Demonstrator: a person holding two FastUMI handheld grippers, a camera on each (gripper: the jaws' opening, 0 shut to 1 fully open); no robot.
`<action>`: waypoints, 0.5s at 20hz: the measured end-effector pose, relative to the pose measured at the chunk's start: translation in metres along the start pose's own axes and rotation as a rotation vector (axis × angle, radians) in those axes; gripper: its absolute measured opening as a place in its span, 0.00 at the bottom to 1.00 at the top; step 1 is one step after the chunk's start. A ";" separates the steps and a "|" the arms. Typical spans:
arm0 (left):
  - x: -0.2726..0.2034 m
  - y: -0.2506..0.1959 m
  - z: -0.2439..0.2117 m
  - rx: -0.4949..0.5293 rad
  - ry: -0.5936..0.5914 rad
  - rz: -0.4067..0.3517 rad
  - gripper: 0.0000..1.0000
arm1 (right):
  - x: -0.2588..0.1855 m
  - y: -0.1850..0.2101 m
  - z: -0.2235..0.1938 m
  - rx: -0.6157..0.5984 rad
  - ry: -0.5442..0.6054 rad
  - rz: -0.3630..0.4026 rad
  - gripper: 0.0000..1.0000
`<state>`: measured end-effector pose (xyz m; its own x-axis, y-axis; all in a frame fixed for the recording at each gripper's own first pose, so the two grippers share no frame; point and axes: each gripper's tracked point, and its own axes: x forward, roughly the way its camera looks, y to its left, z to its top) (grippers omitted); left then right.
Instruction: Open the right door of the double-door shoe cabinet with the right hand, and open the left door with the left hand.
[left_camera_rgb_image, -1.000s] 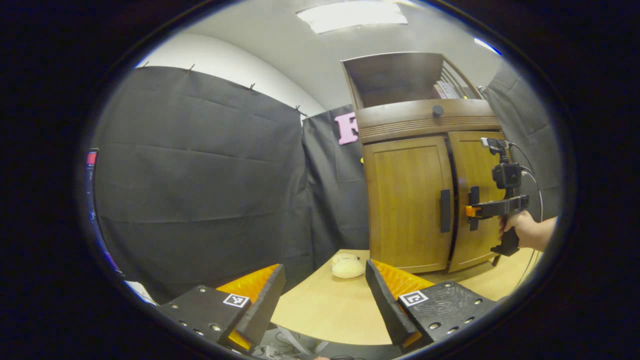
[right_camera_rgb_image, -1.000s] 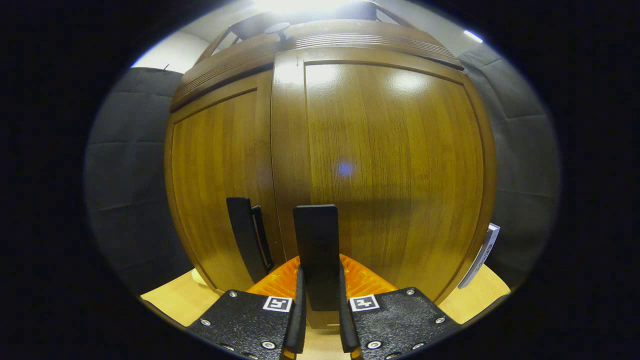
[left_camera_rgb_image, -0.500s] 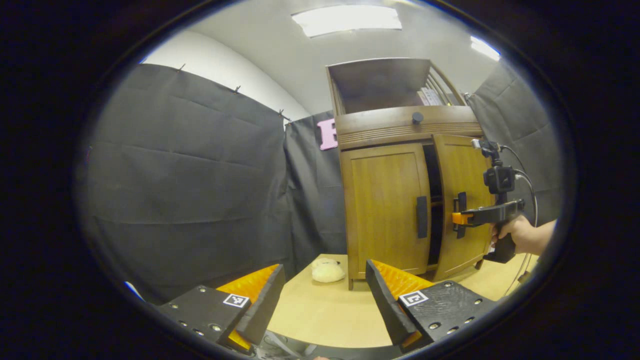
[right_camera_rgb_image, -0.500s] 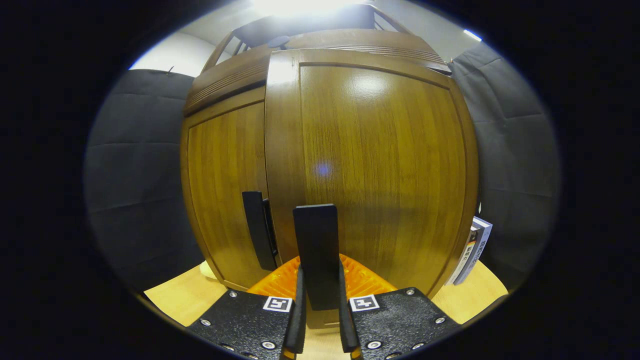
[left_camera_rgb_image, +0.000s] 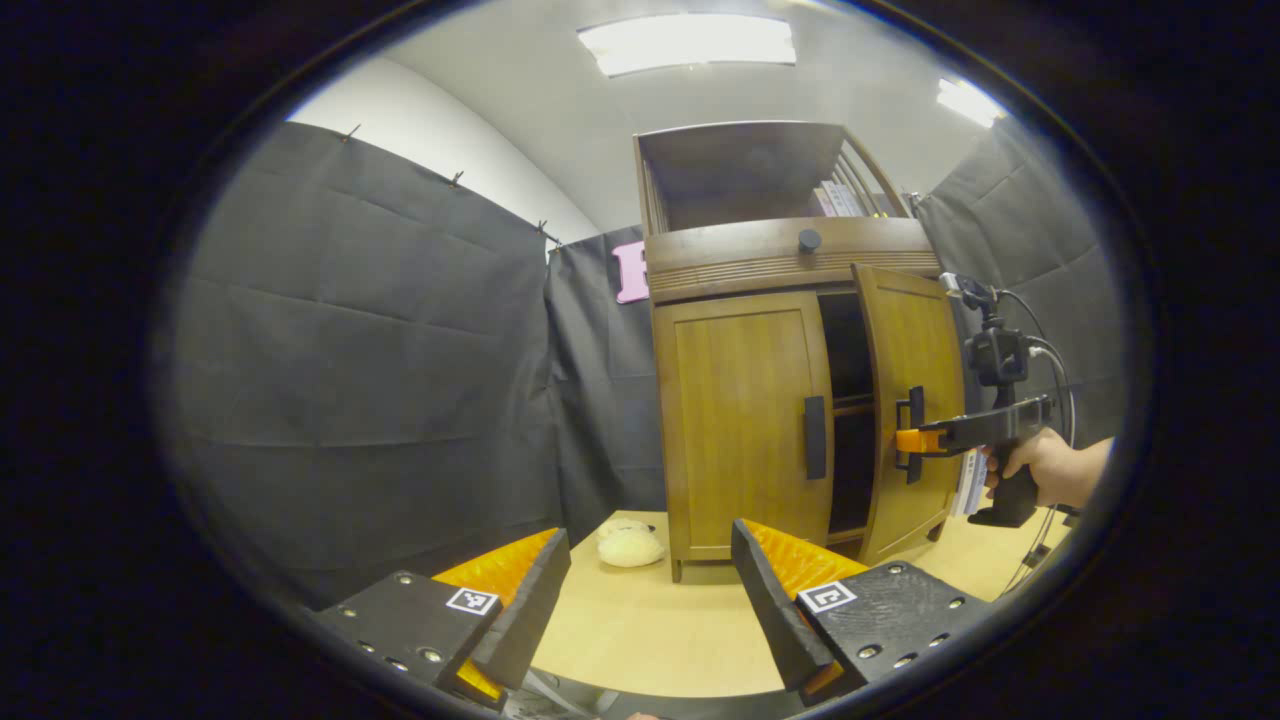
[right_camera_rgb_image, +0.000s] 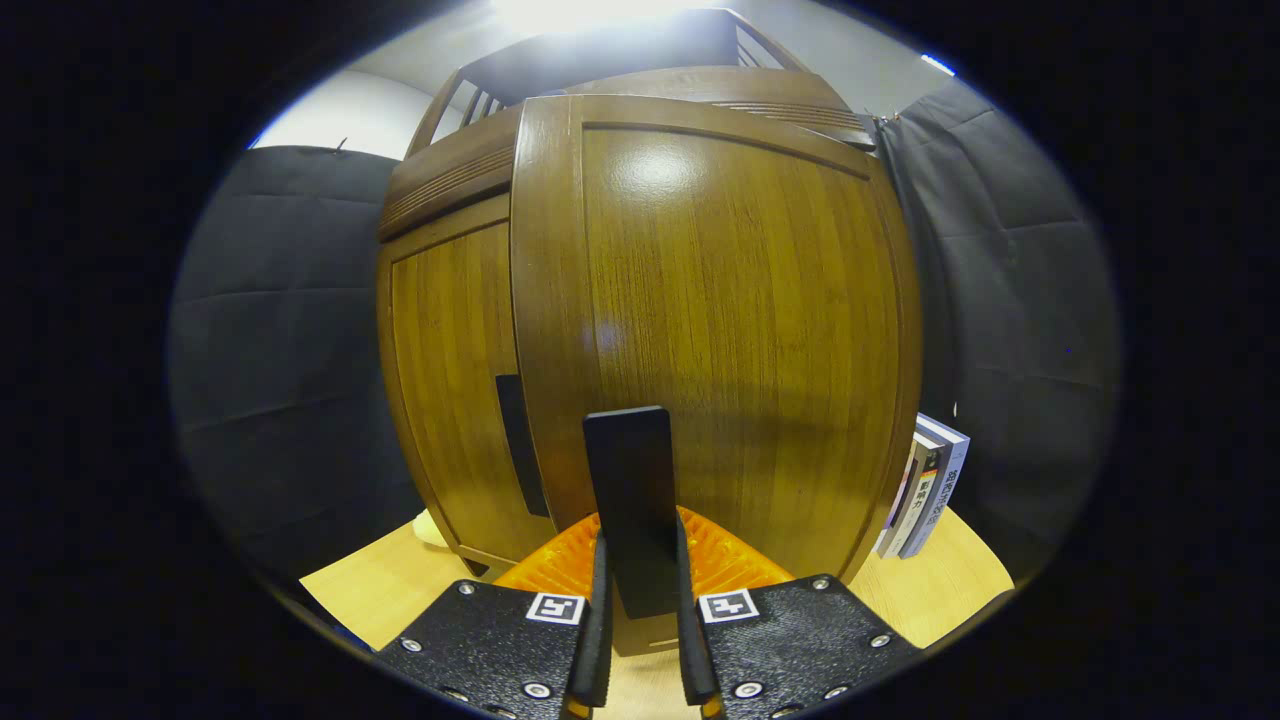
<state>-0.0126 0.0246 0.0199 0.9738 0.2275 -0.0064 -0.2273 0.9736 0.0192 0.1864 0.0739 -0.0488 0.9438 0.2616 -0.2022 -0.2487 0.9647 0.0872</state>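
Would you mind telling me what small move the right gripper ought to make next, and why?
Probably keep pulling outward along the hinge arc: the right gripper is clamped on the right door handle, and the right door stands only partly open, while the left door is shut.

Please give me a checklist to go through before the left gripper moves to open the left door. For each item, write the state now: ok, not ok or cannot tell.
1. Right gripper grips the right door's handle with both fingers: ok.
2. Right door is swung out, dark inside showing beside it: ok, partly open.
3. Left door is shut, its handle free: ok.
4. Left gripper is open and ready to grasp: ok, but it is far from the cabinet.
5. Path across the table is free: ok; the pale soft object lies left of the cabinet, off the line.
6. Left door's swing clears the soft object: cannot tell.
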 end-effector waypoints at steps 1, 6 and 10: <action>0.000 0.000 0.000 -0.001 0.000 -0.008 0.92 | -0.005 -0.001 0.000 0.003 0.001 -0.001 0.27; 0.003 -0.004 0.003 0.005 -0.015 -0.049 0.93 | -0.029 -0.009 0.001 0.009 0.002 -0.012 0.29; 0.006 -0.008 0.004 0.009 -0.024 -0.094 0.92 | -0.042 -0.017 -0.002 0.024 0.004 -0.028 0.27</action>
<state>-0.0054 0.0183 0.0236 0.9908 0.1348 0.0151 -0.1352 0.9904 0.0288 0.1501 0.0469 -0.0437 0.9494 0.2342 -0.2092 -0.2165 0.9707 0.1042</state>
